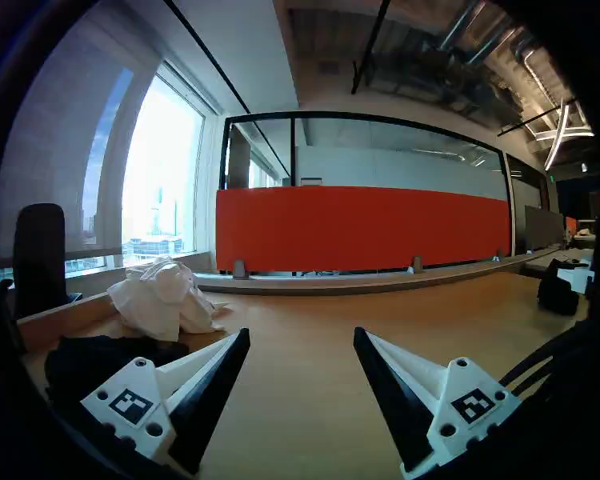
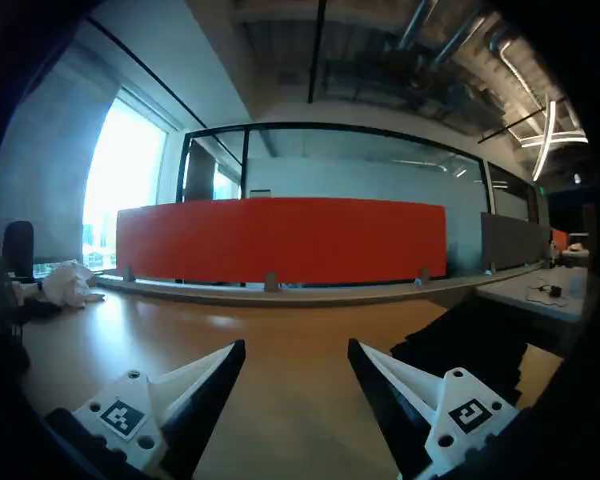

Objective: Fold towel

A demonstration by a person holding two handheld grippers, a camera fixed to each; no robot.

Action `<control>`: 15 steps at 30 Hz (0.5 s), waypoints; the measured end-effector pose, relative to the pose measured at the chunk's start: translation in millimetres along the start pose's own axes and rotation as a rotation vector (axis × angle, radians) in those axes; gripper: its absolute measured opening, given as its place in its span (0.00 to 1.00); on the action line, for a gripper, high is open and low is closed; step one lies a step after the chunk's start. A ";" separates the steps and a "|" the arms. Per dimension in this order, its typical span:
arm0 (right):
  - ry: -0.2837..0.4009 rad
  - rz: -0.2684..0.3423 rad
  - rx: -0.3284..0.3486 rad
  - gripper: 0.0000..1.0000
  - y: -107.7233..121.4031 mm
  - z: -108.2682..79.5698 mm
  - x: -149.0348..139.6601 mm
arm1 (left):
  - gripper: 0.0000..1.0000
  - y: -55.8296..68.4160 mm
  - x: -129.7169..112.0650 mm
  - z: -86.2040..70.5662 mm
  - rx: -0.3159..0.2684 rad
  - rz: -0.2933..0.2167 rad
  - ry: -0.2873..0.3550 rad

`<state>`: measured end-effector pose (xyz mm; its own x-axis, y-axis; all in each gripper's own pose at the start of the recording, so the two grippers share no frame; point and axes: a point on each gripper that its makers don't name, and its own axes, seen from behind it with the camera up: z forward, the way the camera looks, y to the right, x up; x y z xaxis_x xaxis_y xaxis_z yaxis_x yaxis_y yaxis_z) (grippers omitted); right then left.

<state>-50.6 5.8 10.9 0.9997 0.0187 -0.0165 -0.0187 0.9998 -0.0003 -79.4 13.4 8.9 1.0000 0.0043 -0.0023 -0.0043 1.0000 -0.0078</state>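
My left gripper [image 1: 301, 331] is held wide apart, its two white-and-black fingers empty and hovering just above a light wooden table [image 1: 316, 304], touching nothing. In the left gripper view, a crumpled white towel [image 1: 162, 296] sits in a heap on the table ahead and to the left, near the window [image 1: 160, 192], with a dark cloth [image 1: 100, 360] lying just in front of it beside my left finger. My right gripper [image 2: 296, 344] is also spread open and empty over the same table. In the right gripper view the white towel is far off at the left edge, and another dark cloth pile [image 2: 476, 336] lies near my right finger. An orange divider panel [image 1: 356, 228] runs along the table's far edge, with glass walls behind and exposed ceiling pipes above.
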 end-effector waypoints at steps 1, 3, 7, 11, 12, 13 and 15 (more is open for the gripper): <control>0.000 0.000 0.000 0.99 -0.1 0.0 0.0 | 0.96 -0.1 0.0 0.0 0.000 0.000 0.000; -0.001 0.000 0.000 0.99 -0.4 0.1 0.1 | 0.96 -0.2 0.1 0.0 0.000 0.000 0.000; -0.001 0.000 -0.001 0.99 -0.3 0.6 0.2 | 0.96 -0.1 0.4 0.0 0.000 0.000 0.000; -0.001 0.000 -0.004 0.99 0.3 0.7 -0.3 | 0.96 -0.1 0.7 -0.2 0.000 0.000 0.000; -0.001 0.000 -0.004 0.99 0.4 0.6 -0.3 | 0.96 -0.1 0.7 -0.2 0.000 0.000 0.000; -0.001 0.000 -0.004 0.99 0.5 0.5 -0.2 | 0.96 -0.1 0.8 -0.2 0.000 0.000 0.000; -0.001 0.000 -0.004 0.99 0.5 0.2 0.0 | 0.96 -0.1 0.9 -0.2 0.000 0.000 0.000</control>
<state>-50.6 6.2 11.1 0.9997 0.0186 -0.0152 -0.0187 0.9998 -0.0048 -78.5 13.3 8.7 1.0000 0.0042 -0.0020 -0.0042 1.0000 -0.0078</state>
